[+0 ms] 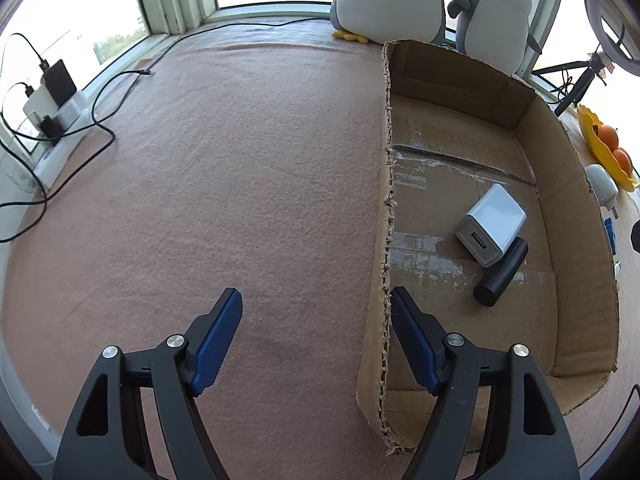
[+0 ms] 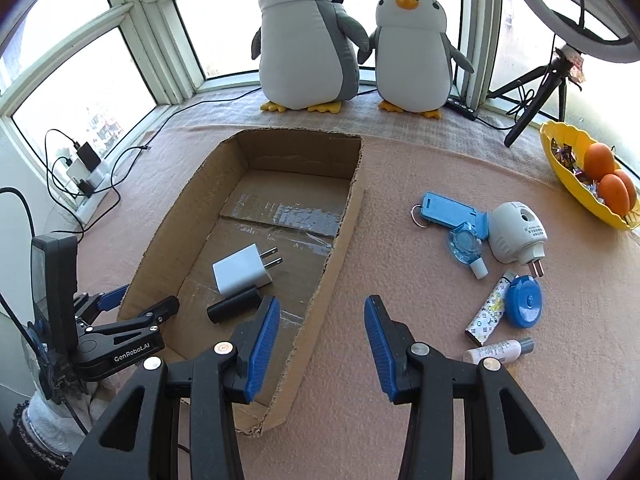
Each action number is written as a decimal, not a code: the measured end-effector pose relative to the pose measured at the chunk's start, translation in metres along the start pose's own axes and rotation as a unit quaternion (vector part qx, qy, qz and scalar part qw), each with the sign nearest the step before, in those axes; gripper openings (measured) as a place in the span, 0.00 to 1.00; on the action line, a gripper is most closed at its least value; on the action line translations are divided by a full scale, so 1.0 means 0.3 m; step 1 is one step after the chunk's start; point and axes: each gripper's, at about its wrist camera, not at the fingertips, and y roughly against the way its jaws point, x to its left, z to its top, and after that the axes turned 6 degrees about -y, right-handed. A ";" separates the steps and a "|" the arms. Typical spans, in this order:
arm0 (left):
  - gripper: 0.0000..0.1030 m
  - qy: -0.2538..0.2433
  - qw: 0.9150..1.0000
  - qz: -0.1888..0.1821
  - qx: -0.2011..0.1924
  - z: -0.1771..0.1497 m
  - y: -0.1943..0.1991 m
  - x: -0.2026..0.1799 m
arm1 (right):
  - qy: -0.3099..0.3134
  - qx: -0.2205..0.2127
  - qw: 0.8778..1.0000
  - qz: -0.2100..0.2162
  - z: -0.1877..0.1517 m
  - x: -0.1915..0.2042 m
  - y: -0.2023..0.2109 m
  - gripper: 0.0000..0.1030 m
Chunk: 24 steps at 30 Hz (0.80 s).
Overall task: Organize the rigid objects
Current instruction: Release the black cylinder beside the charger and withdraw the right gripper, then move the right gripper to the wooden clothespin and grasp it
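An open cardboard box (image 2: 344,216) lies on the pink cloth. A white USB charger (image 2: 244,270) and a black cylinder (image 2: 236,304) lie in it, touching. My left gripper (image 1: 316,312) is open and straddles the box's left wall (image 1: 386,200), one finger inside and the other well clear outside. My right gripper (image 2: 322,320) is open and empty above the box's right wall. To its right on the cloth lie a blue card holder (image 2: 448,210), a clear blue bottle (image 2: 466,246), a white plug-in device (image 2: 516,232), a patterned tube (image 2: 490,308), a blue round case (image 2: 524,300) and a small white bottle (image 2: 500,350).
Two plush penguins (image 2: 304,40) stand at the window behind the box. A yellow bowl of oranges (image 2: 576,176) and a tripod (image 2: 536,96) are at the far right. A power strip with chargers and cables (image 2: 86,172) sits at the left edge.
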 end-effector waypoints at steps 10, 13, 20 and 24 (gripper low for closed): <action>0.68 -0.003 1.000 0.001 -0.004 -0.001 0.003 -0.009 | -0.145 -0.003 0.988 -0.061 -0.042 -0.399 0.051 0.39; 0.68 -0.003 1.000 0.001 -0.004 0.000 0.002 -0.009 | -0.190 0.007 0.980 -0.057 -0.062 -0.500 0.045 0.39; 0.68 -0.006 1.000 0.003 -0.005 -0.002 0.002 -0.011 | -0.215 0.025 0.975 -0.054 -0.097 -0.557 0.007 0.39; 0.68 -0.005 1.000 0.003 -0.005 0.000 0.002 -0.009 | -0.173 0.040 0.983 -0.035 -0.126 -0.496 -0.031 0.39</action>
